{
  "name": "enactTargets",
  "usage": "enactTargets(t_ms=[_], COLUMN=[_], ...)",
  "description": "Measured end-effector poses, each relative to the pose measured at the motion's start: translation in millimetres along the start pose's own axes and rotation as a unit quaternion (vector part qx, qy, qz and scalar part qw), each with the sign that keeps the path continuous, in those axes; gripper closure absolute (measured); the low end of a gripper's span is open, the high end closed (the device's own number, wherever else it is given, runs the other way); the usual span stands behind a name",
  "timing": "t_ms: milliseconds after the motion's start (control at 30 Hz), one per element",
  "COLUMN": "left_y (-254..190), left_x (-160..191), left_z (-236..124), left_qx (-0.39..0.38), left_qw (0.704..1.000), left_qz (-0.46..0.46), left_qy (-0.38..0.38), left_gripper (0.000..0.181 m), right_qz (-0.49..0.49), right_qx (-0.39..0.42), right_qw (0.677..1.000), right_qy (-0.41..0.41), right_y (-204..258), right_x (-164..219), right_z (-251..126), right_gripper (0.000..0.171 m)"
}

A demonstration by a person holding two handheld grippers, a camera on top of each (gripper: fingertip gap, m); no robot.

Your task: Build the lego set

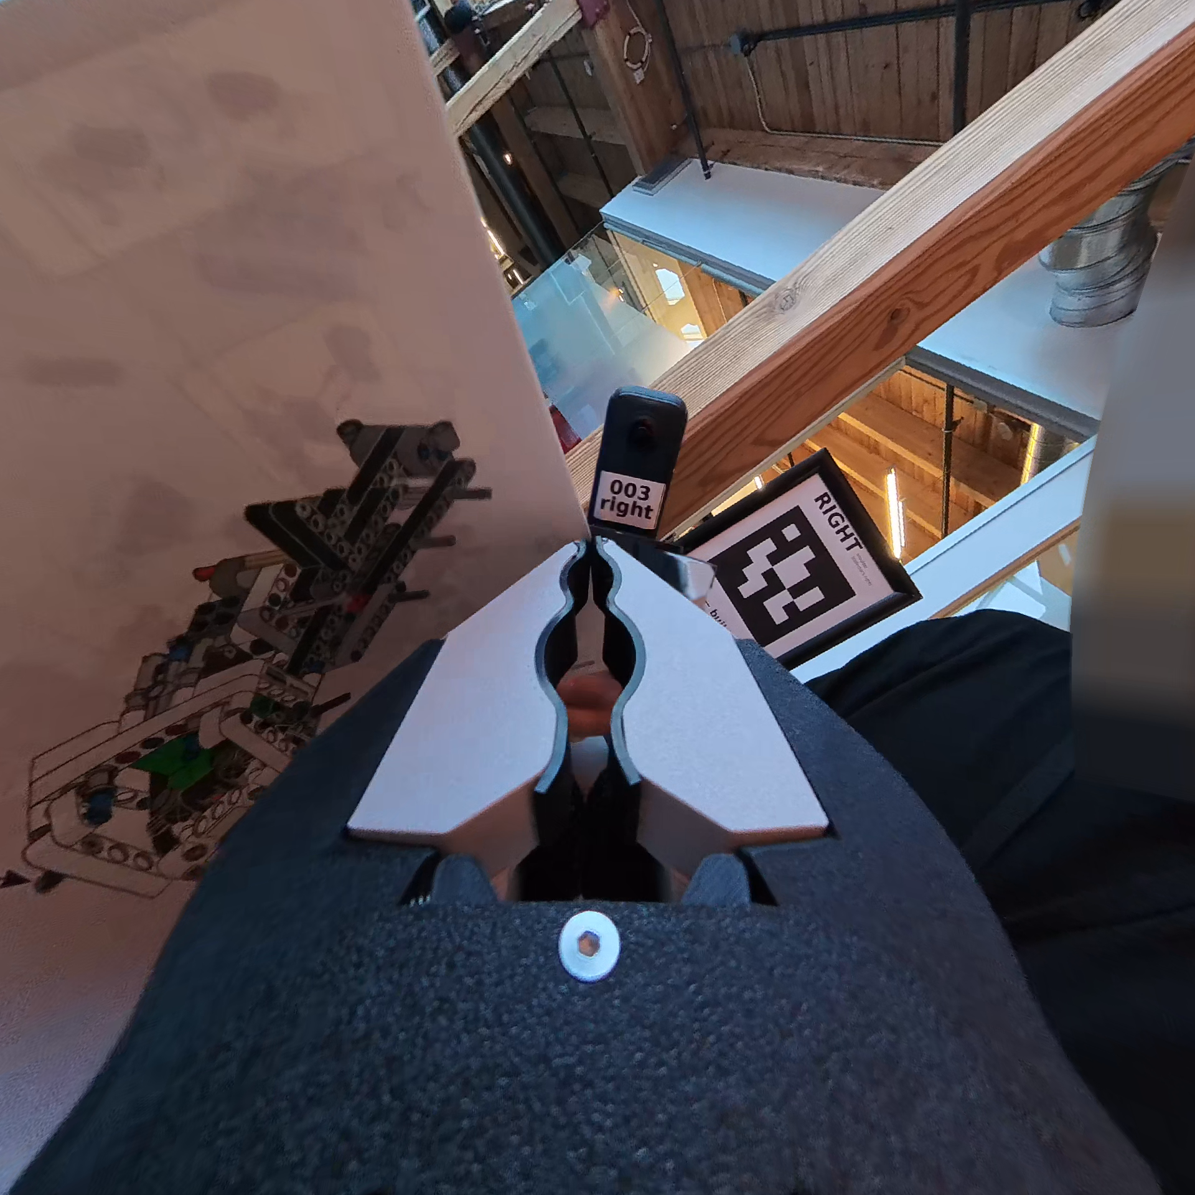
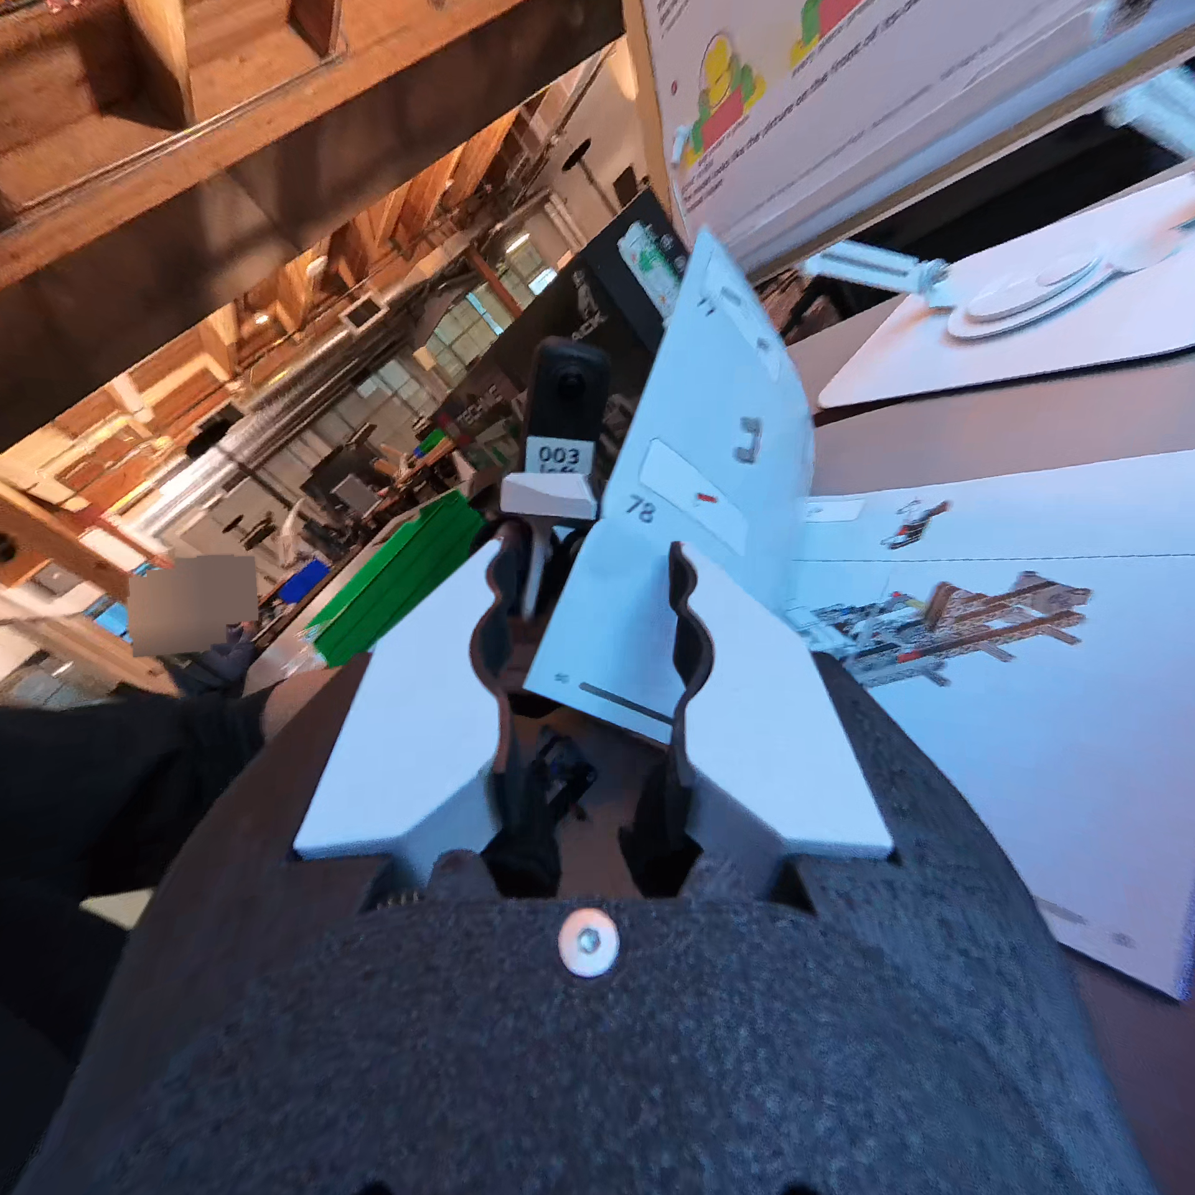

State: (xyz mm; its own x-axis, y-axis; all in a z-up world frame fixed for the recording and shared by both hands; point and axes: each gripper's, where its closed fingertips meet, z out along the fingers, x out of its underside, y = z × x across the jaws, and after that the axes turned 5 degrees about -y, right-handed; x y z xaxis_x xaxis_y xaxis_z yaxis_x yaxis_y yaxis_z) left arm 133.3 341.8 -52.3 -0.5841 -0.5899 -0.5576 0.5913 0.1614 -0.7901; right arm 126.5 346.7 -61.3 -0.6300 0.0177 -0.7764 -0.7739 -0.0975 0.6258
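My left gripper [image 1: 590,549] is shut on the edge of a lifted page [image 1: 226,323] of the instruction booklet. The page bears a drawing of the model and stands up at the left of the left wrist view. In the right wrist view the same page [image 2: 705,465] stands upright between the fingers of my right gripper [image 2: 585,562], which is open and holds nothing. The left gripper [image 2: 549,501] pinches the page's far edge there. The open booklet [image 2: 970,743] lies flat at the right. Something small and dark [image 2: 559,773] sits low between the right fingers; I cannot tell what it is.
A green box [image 2: 401,575] lies at left beyond the grippers. A white disc-shaped base [image 2: 1028,297] and a picture board [image 2: 808,97] stand at back right. A framed marker card [image 1: 802,562] is on the right gripper. A black sleeve [image 1: 970,776] is at right. A person is far off at left. My left and right fingertips are right by each other.
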Motion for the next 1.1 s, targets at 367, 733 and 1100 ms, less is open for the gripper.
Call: enactTargets(t_ms=[367, 733, 1100], left_y=[0.6, 2.1, 23.0], left_x=[1.0, 6.0, 11.6], left_z=[1.4, -1.2, -26.2], left_qx=[0.004, -0.033, -0.161], left_qw=[1.000, 0.999, 0.986], left_qz=[-0.001, 0.030, 0.038], left_qy=[-0.004, 0.019, 0.033], left_gripper=[0.181, 0.178, 0.154], right_qz=[-0.016, -0.032, -0.092], right_qx=[0.016, 0.032, 0.076], right_qw=[0.999, 0.998, 0.991], right_qy=[0.028, 0.037, 0.055], right_y=[-4.3, -8.3, -16.2], right_x=[9.7, 14.1, 18.7], right_z=[3.7, 5.1, 4.7], right_gripper=[0.155, 0.157, 0.159])
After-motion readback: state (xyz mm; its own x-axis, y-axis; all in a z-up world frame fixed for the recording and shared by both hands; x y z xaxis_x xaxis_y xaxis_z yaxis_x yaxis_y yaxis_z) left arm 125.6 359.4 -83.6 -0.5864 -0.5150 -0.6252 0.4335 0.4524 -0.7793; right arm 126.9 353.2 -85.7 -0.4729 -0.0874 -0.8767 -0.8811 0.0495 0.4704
